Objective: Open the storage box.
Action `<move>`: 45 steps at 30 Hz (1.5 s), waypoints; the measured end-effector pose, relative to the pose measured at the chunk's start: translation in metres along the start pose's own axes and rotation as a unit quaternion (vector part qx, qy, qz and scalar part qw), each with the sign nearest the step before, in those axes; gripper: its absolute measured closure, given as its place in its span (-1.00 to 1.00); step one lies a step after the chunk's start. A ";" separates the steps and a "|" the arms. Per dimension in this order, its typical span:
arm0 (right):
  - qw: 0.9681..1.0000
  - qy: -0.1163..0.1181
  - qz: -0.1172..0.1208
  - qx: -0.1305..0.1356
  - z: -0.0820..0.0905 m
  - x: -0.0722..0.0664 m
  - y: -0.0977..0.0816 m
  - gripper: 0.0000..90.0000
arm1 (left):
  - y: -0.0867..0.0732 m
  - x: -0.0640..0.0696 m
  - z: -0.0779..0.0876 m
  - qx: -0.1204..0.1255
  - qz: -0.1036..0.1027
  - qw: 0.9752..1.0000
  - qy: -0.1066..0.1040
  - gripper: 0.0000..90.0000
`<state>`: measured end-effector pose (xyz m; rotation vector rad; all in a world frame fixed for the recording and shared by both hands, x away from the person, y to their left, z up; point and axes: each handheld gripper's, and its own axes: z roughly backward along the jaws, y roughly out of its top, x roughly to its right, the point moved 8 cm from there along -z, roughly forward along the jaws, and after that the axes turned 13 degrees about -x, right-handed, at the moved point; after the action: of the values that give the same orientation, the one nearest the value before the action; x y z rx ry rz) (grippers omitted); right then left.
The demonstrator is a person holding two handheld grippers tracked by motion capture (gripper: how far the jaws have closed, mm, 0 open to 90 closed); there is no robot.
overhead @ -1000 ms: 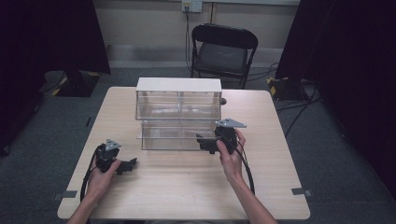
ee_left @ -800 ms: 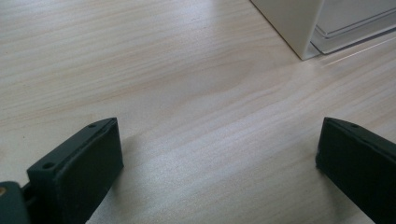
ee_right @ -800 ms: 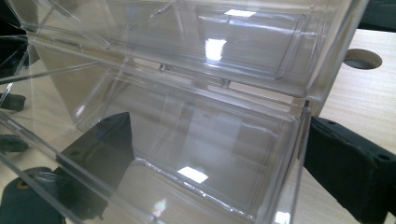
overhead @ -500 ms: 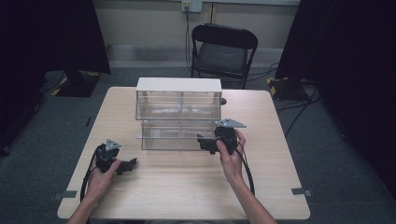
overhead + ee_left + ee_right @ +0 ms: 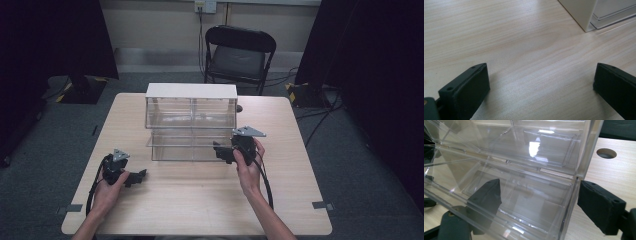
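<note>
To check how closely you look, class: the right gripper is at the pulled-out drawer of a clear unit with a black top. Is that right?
Not quite. The top of the clear unit is white, not black, as the high view shows. The rest holds: the right gripper is at the pulled-out drawer.

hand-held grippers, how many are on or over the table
2. The left hand-held gripper rests near the table's front left, its jaws open over bare wood. The right hand-held gripper is at the clear drawer pulled out of the cabinet, its jaws astride the drawer's wall.
</note>
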<state>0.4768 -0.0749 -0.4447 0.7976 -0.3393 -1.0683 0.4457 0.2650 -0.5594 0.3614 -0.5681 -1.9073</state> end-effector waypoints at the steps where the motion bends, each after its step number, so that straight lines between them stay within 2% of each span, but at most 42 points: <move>1: 1.000 0.000 0.000 0.000 0.000 0.000 0.000 -0.59 | 0.000 0.000 0.000 0.000 0.000 1.000 0.000 -1.00; 9: 1.000 0.002 -0.001 0.012 0.001 0.000 0.003 -0.57 | 0.000 0.000 0.000 -0.001 -0.001 1.000 0.000 -1.00; 16: 1.000 -0.002 0.007 0.009 0.003 0.001 0.005 -0.58 | 0.000 0.000 0.000 0.000 0.000 1.000 0.000 -1.00; 19: 1.000 0.014 0.010 0.017 0.007 -0.001 0.007 -0.68 | 0.000 0.000 0.000 0.000 -0.001 1.000 -0.001 -1.00; 25: 0.999 0.017 0.016 0.022 0.010 -0.002 0.011 -0.68 | 0.000 0.000 0.000 0.000 0.000 1.000 0.000 -1.00; 41: 0.999 0.021 0.013 0.042 0.012 -0.005 0.023 -0.73 | 0.000 0.000 0.000 0.000 0.000 1.000 -0.001 -1.00; 43: 0.999 0.019 0.009 0.049 0.014 -0.006 0.023 -0.73 | 0.000 0.000 0.000 0.000 0.000 1.000 -0.001 -1.00; 44: 0.998 0.005 0.015 0.057 0.014 -0.008 0.023 -0.77 | 0.000 0.000 0.000 0.000 0.000 1.000 0.000 -1.00; 45: 0.998 0.005 0.015 0.057 0.014 -0.008 0.023 -0.77 | 0.000 0.000 0.000 0.000 0.000 1.000 0.000 -1.00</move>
<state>0.4796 -0.0678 -0.4175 0.8979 -0.4050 -1.0235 0.4456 0.2648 -0.5593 0.3617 -0.5685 -1.9076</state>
